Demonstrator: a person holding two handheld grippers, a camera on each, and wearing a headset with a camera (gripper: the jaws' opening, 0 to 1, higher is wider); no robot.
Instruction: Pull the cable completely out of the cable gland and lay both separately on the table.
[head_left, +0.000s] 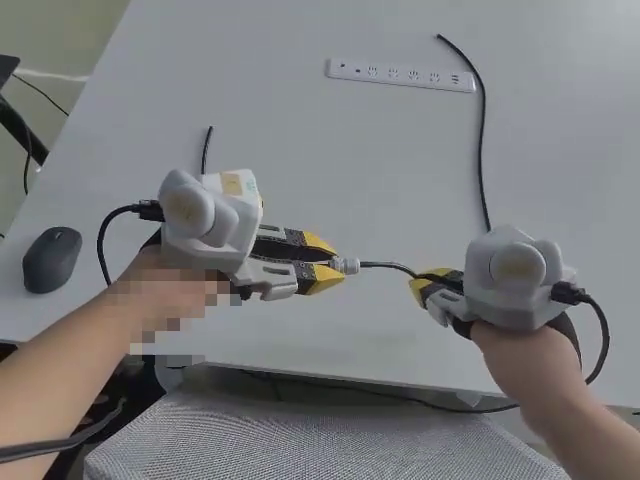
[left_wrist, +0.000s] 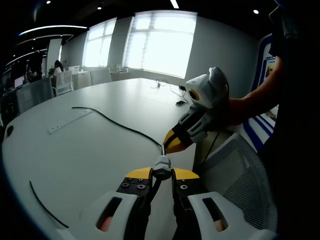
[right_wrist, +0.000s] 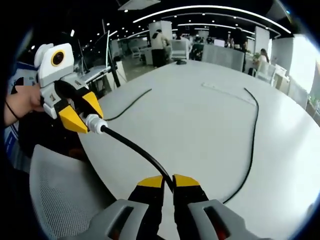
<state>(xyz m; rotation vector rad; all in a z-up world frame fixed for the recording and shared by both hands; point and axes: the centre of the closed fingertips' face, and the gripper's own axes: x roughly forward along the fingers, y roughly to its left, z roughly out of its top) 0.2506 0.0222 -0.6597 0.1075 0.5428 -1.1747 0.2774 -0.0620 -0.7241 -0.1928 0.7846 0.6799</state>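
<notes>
Black, limp cable (right_wrist: 131, 146) hangs in the air over the near edge of the table (head_left: 400, 150). My left gripper (left_wrist: 161, 175) clamps the small hard cable gland (left_wrist: 162, 164); my right gripper (right_wrist: 168, 181) pinches the cable itself. Both look light; I'd grip close to the gland.

Over the near edge of the white table (head_left: 300, 150), the left gripper (head_left: 335, 266) clamps the cable gland (head_left: 347, 266) and the right gripper (head_left: 417, 286) pinches the cable (head_left: 385, 265) (black, still seated in it) — a power strip (head_left: 400, 75) lies far back.
</notes>
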